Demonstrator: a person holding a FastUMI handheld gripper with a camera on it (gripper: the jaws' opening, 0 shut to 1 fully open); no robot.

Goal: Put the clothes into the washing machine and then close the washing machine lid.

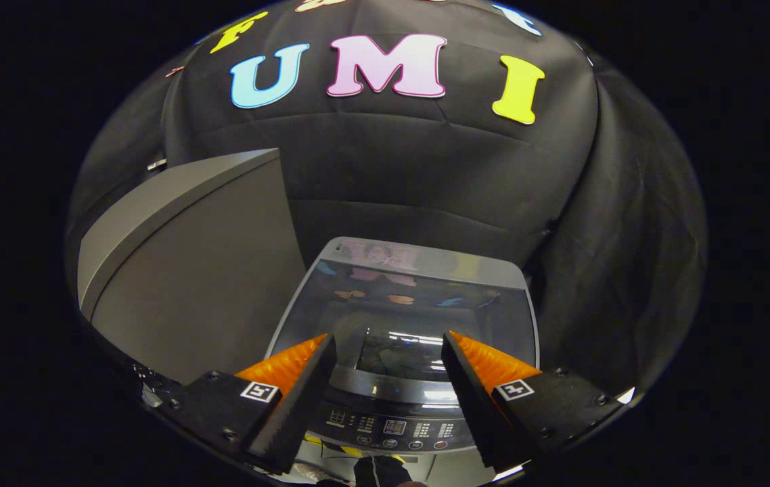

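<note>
Black booth; glossy closed washing machine lid (404,308) beneath spread gripper (385,352).

Black cloth wall (425,169) behind, creased; grey cabinet (189,270), perhaps appliance, standing at left against it.

One washing machine (402,318) (lid down), one grey cabinet (195,270).
</note>
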